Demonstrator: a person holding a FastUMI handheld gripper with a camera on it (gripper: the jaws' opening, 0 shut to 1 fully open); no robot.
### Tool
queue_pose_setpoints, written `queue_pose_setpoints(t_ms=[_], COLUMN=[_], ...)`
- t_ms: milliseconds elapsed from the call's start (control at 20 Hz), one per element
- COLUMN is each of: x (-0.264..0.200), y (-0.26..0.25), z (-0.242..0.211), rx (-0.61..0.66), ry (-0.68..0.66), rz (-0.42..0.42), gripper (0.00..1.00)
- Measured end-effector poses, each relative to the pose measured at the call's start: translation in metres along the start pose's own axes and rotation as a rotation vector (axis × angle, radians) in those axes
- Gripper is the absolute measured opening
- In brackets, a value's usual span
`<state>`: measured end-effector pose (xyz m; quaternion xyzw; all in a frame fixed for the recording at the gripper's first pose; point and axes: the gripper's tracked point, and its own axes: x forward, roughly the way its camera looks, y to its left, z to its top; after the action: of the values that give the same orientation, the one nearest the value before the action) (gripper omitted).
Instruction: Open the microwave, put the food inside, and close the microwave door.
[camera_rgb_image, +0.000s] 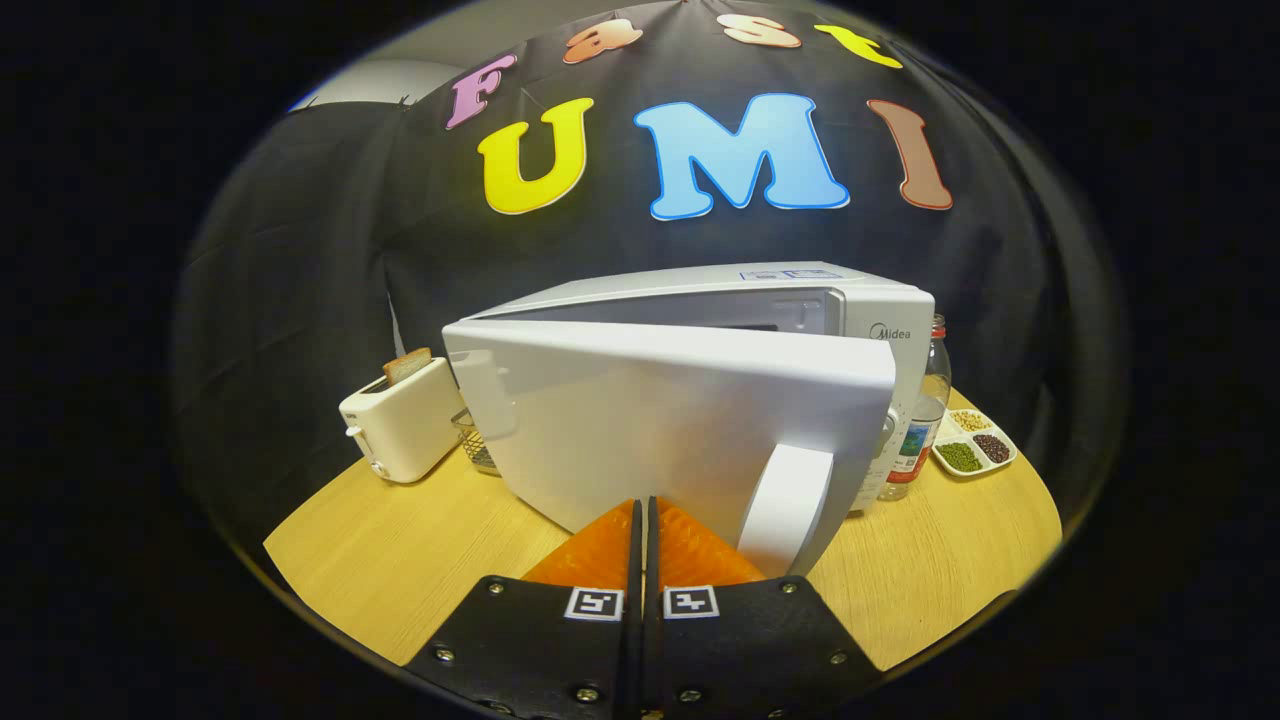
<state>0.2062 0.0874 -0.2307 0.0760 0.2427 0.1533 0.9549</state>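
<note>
Gripper-mounted fisheye, low over the table (400, 560), faces 12 o'clock, close on the microwave (700, 400) door; closed gripper (645, 520) fingertips at 6 o'clock.

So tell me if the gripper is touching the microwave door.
Cannot tell. In the gripper view the gripper, fingers closed together, ends right at the lower edge of the half-open door, just left of its handle; no gap or contact shows plainly.

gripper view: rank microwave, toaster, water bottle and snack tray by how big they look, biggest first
1. microwave, with its door swung partly open just ahead of the shut fingers of the gripper
2. toaster
3. water bottle, partly hidden behind the microwave
4. snack tray
Bottle and tray look close; the order is unsure.
</note>
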Motion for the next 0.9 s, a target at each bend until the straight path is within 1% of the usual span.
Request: queue_pose_setpoints(t_ms=[600,900], x=[0.05,0.066], y=[-0.033,-0.044], z=[0.021,0.032], rx=[0.032,0.054], ry=[-0.011,-0.022], rz=[-0.033,-0.058], gripper=[0.0,0.01])
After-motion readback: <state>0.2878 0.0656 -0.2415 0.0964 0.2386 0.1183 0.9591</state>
